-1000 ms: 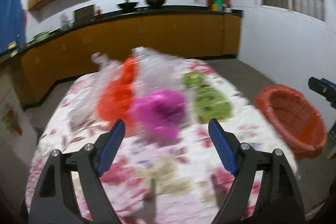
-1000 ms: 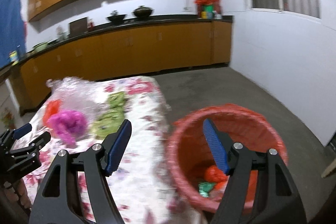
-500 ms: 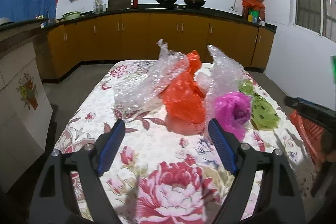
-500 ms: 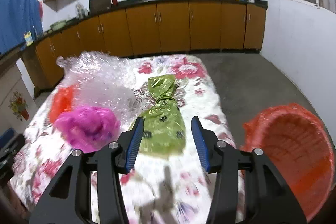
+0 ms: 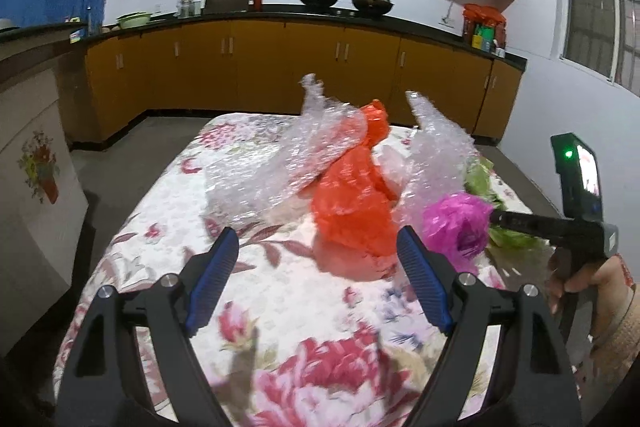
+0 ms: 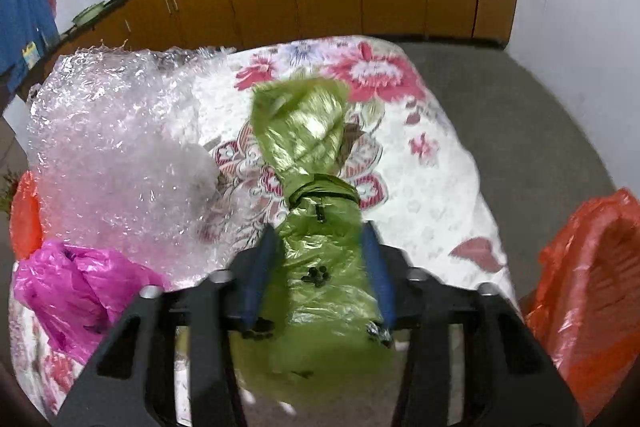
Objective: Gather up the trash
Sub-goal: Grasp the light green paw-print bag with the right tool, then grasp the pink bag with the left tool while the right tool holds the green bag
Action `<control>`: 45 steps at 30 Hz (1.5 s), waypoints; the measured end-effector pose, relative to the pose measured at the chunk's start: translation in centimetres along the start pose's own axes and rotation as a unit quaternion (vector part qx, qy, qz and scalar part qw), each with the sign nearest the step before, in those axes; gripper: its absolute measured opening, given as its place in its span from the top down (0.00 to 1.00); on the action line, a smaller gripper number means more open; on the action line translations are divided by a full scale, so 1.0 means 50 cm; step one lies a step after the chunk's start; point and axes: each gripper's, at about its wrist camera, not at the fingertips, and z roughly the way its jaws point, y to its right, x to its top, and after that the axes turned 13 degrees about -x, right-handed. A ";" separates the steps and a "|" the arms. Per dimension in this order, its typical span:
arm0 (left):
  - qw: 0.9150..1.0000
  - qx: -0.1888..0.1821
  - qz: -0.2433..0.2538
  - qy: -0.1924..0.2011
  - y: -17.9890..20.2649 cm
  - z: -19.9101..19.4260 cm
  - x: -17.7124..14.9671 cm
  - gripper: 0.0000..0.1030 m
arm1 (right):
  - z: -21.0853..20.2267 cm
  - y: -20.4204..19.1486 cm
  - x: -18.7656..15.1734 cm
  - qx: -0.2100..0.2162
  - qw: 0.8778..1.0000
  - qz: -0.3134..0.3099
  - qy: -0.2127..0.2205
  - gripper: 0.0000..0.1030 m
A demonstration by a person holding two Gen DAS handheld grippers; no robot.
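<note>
- Step in hand: right gripper [image 6: 320, 263] grasping the green bag [image 6: 324, 267], which lies on the desk [image 6: 440, 195] just right of the bubble wrap [image 6: 116, 155].
- Its fingers flank the bag, narrowed onto it; full closure cannot be told.
- Left gripper [image 5: 316, 279] wide open, empty, hanging short of the orange bag [image 5: 352, 203].
- Next: firm grip, lift, carry right of the bubble wrap to the red basket [image 6: 592, 291].

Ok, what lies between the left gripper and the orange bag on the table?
Only bare flowered tablecloth. In the left wrist view, the open left gripper hovers short of the orange bag, with nothing between them.
</note>
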 end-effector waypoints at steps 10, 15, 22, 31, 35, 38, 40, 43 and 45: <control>0.998 -0.052 0.043 -0.002 0.099 0.058 0.031 0.24 | -0.084 0.056 -0.087 -0.003 1.000 0.005 0.012 0.95; 0.995 -0.069 0.068 -0.036 0.137 0.115 0.038 0.34 | -0.131 0.097 -0.133 0.003 0.999 0.025 0.021 0.95; 0.991 -0.065 0.073 -0.088 0.138 0.163 0.012 0.44 | -0.164 0.129 -0.162 0.011 0.999 0.040 0.024 0.95; 0.988 -0.082 0.065 -0.111 0.131 0.170 -0.012 0.83 | -0.187 0.145 -0.167 0.018 0.998 0.051 0.031 0.95; 0.990 -0.090 0.057 -0.097 0.130 0.143 -0.008 0.86 | -0.207 0.154 -0.173 0.022 0.997 0.058 0.038 0.95; 0.991 -0.092 0.053 -0.083 0.129 0.114 0.000 0.86 | -0.229 0.159 -0.174 0.024 0.997 0.062 0.047 0.95; 0.992 -0.093 0.049 -0.074 0.129 0.092 0.005 0.86 | -0.243 0.159 -0.174 0.025 0.996 0.063 0.053 0.95; 0.992 -0.097 0.044 -0.063 0.132 0.066 0.015 0.86 | -0.263 0.163 -0.176 0.025 0.996 0.063 0.064 0.95; 0.992 -0.101 0.043 -0.058 0.139 0.052 0.020 0.86 | -0.278 0.166 -0.178 0.023 0.995 0.063 0.070 0.95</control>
